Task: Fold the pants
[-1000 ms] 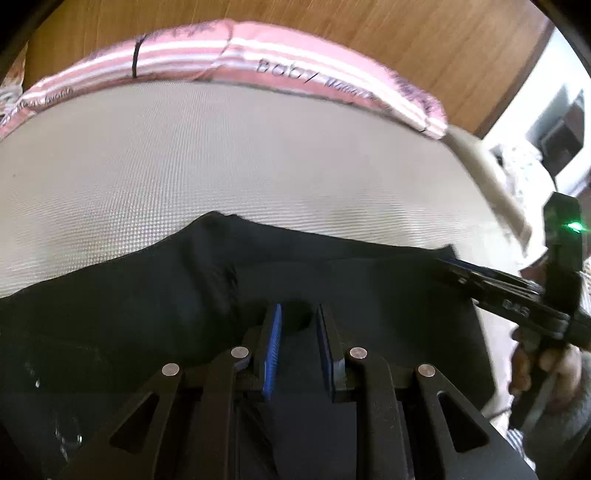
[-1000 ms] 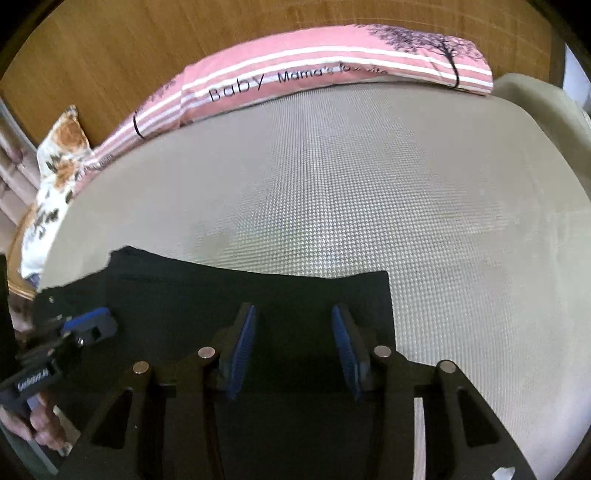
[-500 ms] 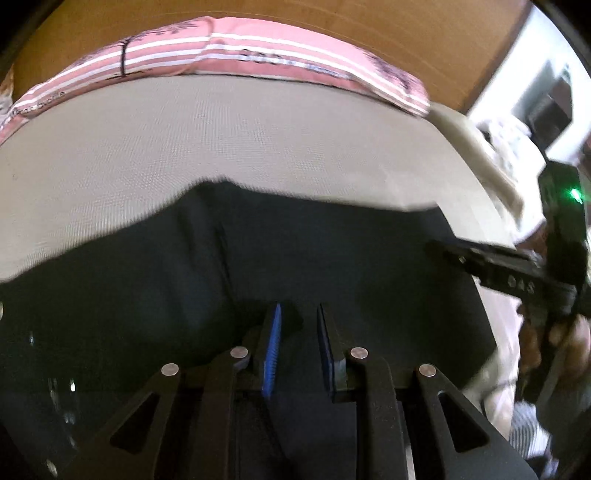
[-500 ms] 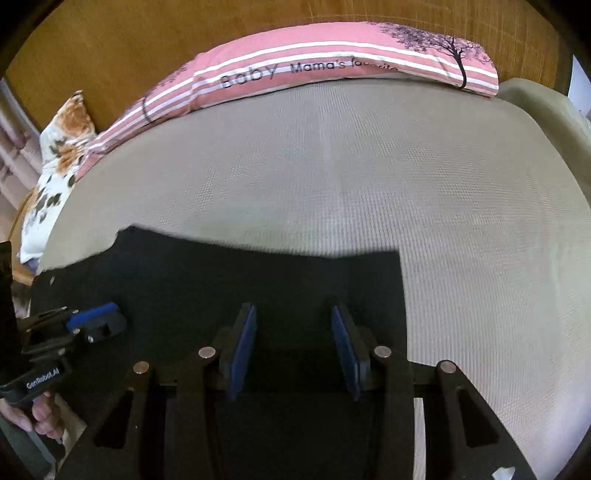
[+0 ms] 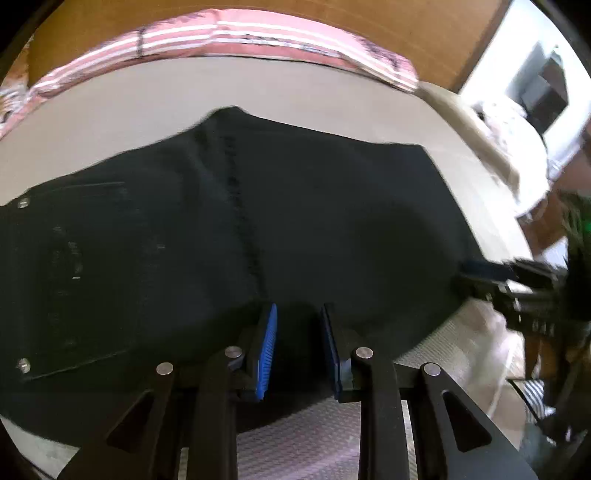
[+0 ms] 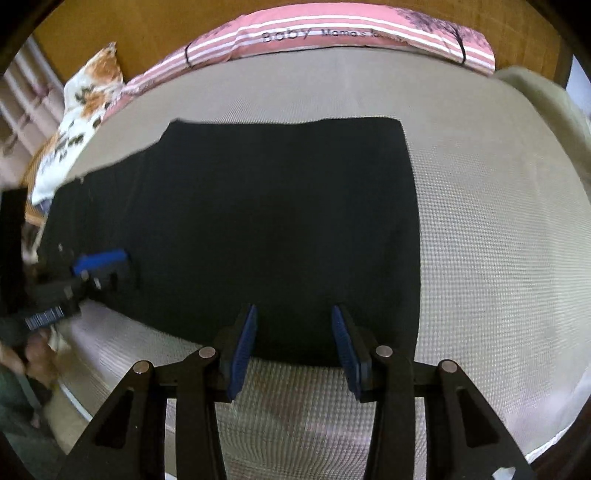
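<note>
Black pants lie flat on the beige mat, waist and riveted pocket at the left. Their straight hem end is on the right. My left gripper hovers over the pants' near edge. Its jaws are opening, and black cloth shows in the narrow gap with no pad pressing on it. In the right wrist view the left gripper sits at the pants' left part. My right gripper stands open and wide over the near edge, the cloth flat beneath it. From the left it appears blurred at the pants' right corner.
A pink striped pillow lies along the wooden headboard at the far side. A floral pillow is at the far left corner. The mat stretches bare to the right of the pants. The bed's near edge and a hand are at lower left.
Both grippers have drawn back toward the bed's near side, so more of the pants and the mat below their near edge now show. The left pads stand slightly wider apart.
</note>
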Available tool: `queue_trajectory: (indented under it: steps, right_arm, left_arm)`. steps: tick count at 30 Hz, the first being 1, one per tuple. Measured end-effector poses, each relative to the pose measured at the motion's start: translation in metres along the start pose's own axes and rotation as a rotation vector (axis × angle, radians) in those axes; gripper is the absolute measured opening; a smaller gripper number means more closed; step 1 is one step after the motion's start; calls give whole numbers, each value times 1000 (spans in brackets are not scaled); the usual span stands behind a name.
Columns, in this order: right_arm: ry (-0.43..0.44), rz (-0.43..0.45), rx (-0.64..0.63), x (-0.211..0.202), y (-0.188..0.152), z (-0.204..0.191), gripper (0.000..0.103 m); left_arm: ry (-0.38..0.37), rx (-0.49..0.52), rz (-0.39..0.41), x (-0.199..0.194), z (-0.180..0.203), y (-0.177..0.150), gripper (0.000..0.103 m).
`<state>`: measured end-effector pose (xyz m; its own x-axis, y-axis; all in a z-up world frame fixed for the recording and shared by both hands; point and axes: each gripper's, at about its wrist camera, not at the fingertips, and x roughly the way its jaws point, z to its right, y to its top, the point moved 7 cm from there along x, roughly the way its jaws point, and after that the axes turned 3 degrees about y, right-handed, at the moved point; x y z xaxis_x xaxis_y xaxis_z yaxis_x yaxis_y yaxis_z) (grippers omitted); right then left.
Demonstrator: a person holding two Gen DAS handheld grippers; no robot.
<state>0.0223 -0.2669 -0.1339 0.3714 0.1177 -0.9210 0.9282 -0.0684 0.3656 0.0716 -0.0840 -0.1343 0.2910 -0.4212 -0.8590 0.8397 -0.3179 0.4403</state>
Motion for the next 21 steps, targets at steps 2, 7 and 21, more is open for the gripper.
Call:
queue_trajectory:
  steps: [2, 7, 21]
  right_arm:
    - [-21, 3, -12, 2, -1, -4, 43]
    - [0, 1, -34, 6, 4, -25, 43]
    - [223, -51, -69, 29, 30, -109, 47]
  left_arm:
    - [-23, -57, 10, -6, -9, 1, 26]
    - [-65, -240, 93, -43, -50, -3, 27]
    - [-30, -700, 187, -119, -172, -81, 28]
